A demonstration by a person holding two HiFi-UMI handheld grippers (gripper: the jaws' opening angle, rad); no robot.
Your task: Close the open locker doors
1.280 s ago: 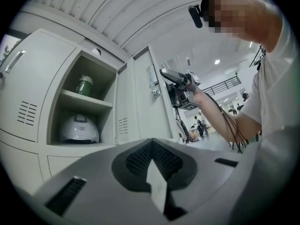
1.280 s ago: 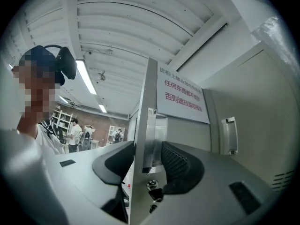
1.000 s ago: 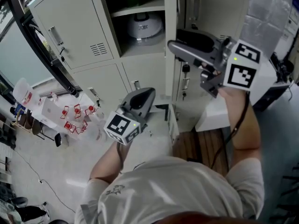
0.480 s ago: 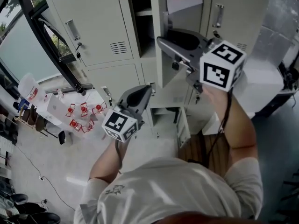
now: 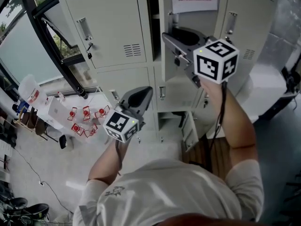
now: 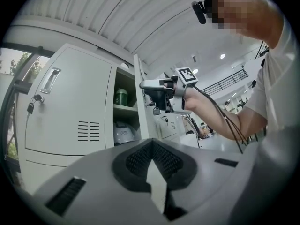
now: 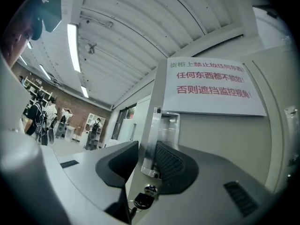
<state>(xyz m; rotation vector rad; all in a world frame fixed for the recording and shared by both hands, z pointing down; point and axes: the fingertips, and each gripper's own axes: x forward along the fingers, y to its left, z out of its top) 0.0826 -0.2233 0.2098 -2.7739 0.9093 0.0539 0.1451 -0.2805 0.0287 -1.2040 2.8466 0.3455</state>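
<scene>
Locker door (image 5: 200, 20), pale grey, stands ajar in the upper row of a bank of lockers (image 5: 108, 27), with a dark gap along its left edge.

Head view: the right tool (image 5: 168, 37) reaches to that free edge, just below the handle (image 5: 174, 20). The left tool (image 5: 146, 94) hangs lower, in front of shut doors, touching nothing. Near the floor a lower door (image 5: 189, 132) also hangs open.

Left gripper view: this tool's jaws are together, with nothing between them. Only here does the compartment's inside show: a green canister (image 6: 122, 97) on a shelf (image 6: 121, 108), and a white rounded item (image 6: 123, 134) beneath.

Right gripper view: the jaws have just been closing, and the door's edge stands between them, the pads seemingly pressing on both faces. Only this view shows that grip, a key (image 7: 140, 201) hanging in the lock, and a printed notice (image 7: 211, 86) on the door's face.

To do this step well, I judge, swing the door along its hinge arc. Release before the inner jaw gets pinched, then push the face flush.
</scene>
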